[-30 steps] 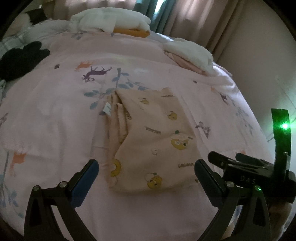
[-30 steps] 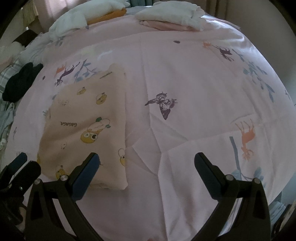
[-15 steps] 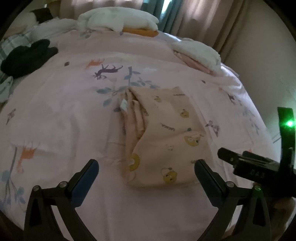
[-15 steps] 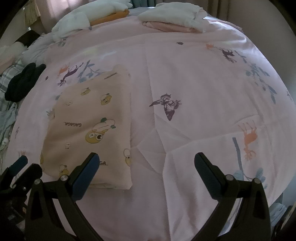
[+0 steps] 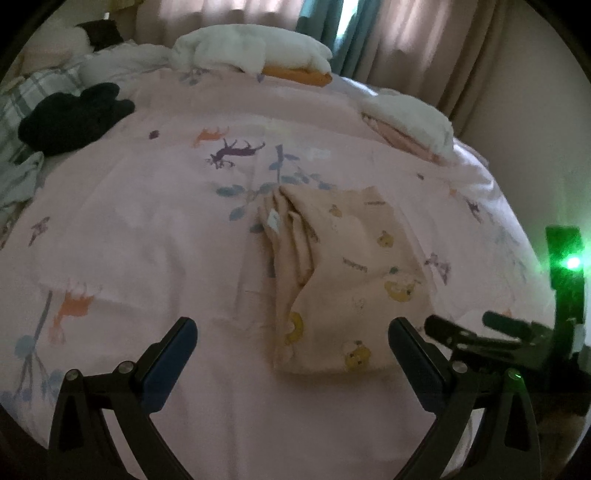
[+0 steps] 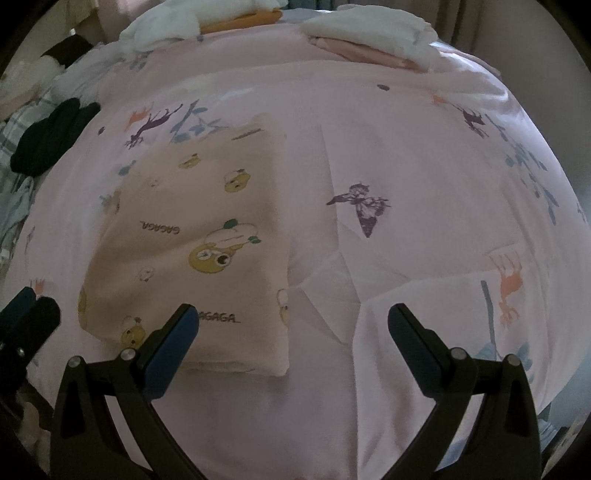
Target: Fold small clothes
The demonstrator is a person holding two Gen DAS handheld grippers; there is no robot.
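A small peach garment (image 6: 192, 243), printed with yellow cartoon faces and the word "GAGAGA", lies folded into a neat rectangle on a pink bedsheet (image 6: 406, 166) patterned with deer and a butterfly. Its left edge (image 5: 284, 243) shows bunched layers and a white tag. The left gripper (image 5: 291, 350) hovers with jaws spread wide, empty, just before the garment's near edge. The right gripper (image 6: 293, 332) is likewise spread and empty, its left finger (image 6: 173, 339) over the garment's near corner, possibly not touching. Open sheet stretches to the right. Folded white stacks (image 6: 369, 29) sit along the far edge; a dark garment (image 5: 70, 118) lies far left.
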